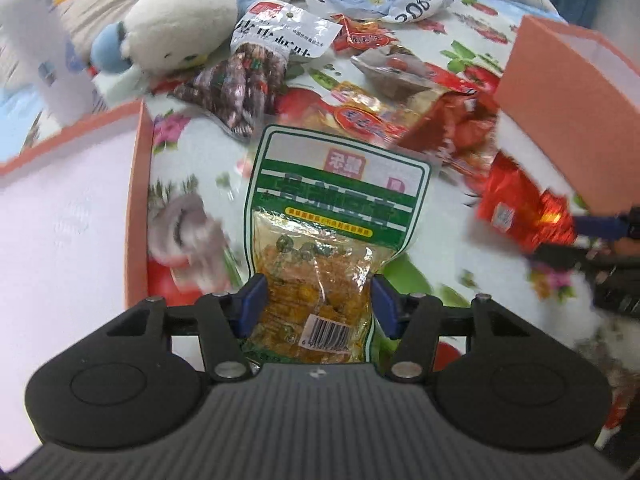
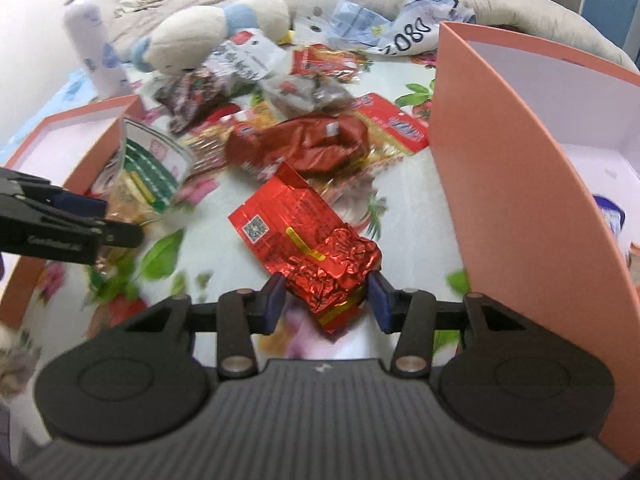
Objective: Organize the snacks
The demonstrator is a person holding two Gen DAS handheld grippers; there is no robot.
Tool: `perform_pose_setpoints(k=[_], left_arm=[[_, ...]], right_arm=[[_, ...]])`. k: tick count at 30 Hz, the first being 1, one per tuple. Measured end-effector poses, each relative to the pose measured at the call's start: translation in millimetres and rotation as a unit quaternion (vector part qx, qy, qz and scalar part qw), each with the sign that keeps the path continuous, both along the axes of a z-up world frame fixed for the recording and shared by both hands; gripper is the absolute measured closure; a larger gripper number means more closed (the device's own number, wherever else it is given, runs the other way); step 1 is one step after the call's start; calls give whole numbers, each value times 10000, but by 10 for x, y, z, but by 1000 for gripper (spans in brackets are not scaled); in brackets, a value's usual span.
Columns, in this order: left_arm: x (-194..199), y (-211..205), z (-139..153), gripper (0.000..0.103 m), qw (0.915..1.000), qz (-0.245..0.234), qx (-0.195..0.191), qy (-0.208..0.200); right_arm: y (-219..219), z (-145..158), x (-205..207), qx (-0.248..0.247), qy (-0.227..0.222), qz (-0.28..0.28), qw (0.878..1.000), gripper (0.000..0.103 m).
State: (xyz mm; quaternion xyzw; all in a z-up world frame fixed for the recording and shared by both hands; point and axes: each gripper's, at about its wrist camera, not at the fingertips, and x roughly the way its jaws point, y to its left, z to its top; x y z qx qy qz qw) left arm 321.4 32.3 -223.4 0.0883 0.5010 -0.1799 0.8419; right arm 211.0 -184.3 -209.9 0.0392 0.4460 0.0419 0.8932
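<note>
Left wrist view: left gripper (image 1: 318, 306) clamped on a green-and-white snack bag (image 1: 334, 216) — glossy plastic pouch, clear lower window showing small yellow-orange wrapped pieces, barcode near the bottom edge, green banded header with blurred Chinese characters that cannot be read; blue pads pressing both sides of the pouch's lower part; bag held above the floral tablecloth (image 1: 192, 148), just beside the left salmon-pink box (image 1: 138, 200) with its white interior. Right wrist view: right gripper (image 2: 327, 300) closed on a red foil packet (image 2: 308, 244) — crinkled metallic foil at the gripped end, flat printed panel at the far end bearing a QR code and yellow strips, fine print too small to read; packet held above the cloth just left of the right salmon-pink box (image 2: 516, 184), a tall smooth cardboard wall with white lining. Beyond, a loose heap of snacks on the cloth: dark red crumpled pouch (image 2: 308, 144); clear bag of brown wrapped sweets (image 1: 236, 84) with a white header card in bold Chinese script; flat red-and-gold packets (image 2: 394, 124). Further back: plush toy (image 1: 188, 20), white and pale blue, soft pile; white spray can (image 2: 94, 40), cylindrical; crumpled plastic bag (image 2: 404, 24) printed "080"; grey bedding behind.
</note>
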Motion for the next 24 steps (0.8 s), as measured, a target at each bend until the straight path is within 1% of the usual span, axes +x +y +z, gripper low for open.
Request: perform_pose_setpoints(k=[3, 6, 9, 13, 17, 20, 21, 24], left_arm=[[-278, 9, 128, 42, 9990, 394, -210, 24], [-527, -18, 308, 42, 9970, 680, -338, -144], [-739, -29, 480, 42, 9948, 846, -495, -288], [-985, -47, 703, 43, 9917, 991, -683, -463], [-1241, -121, 917, 45, 9892, 1022, -849, -615], [-1412, -156, 1020, 47, 9863, 1122, -999, -678], [-1473, -165, 1051, 50, 9850, 1164, -1071, -685], [-1638, -196, 1121, 52, 9818, 1242, -1246, -716]], right_arm=[[73, 118, -185, -33, -85, 150, 9998, 55], [86, 249, -370, -48, -275, 237, 9993, 55], [53, 355, -536, -106, -435, 167, 9989, 55], [-22, 511, -775, -20, -616, 1, 9981, 55], [-73, 667, -1014, 73, -804, -132, 9966, 55], [-98, 772, -1179, 104, -952, -168, 9953, 55], [-107, 811, -1238, 118, -1015, -174, 9946, 55], [-137, 905, -1396, 107, -1176, -201, 9928, 55]])
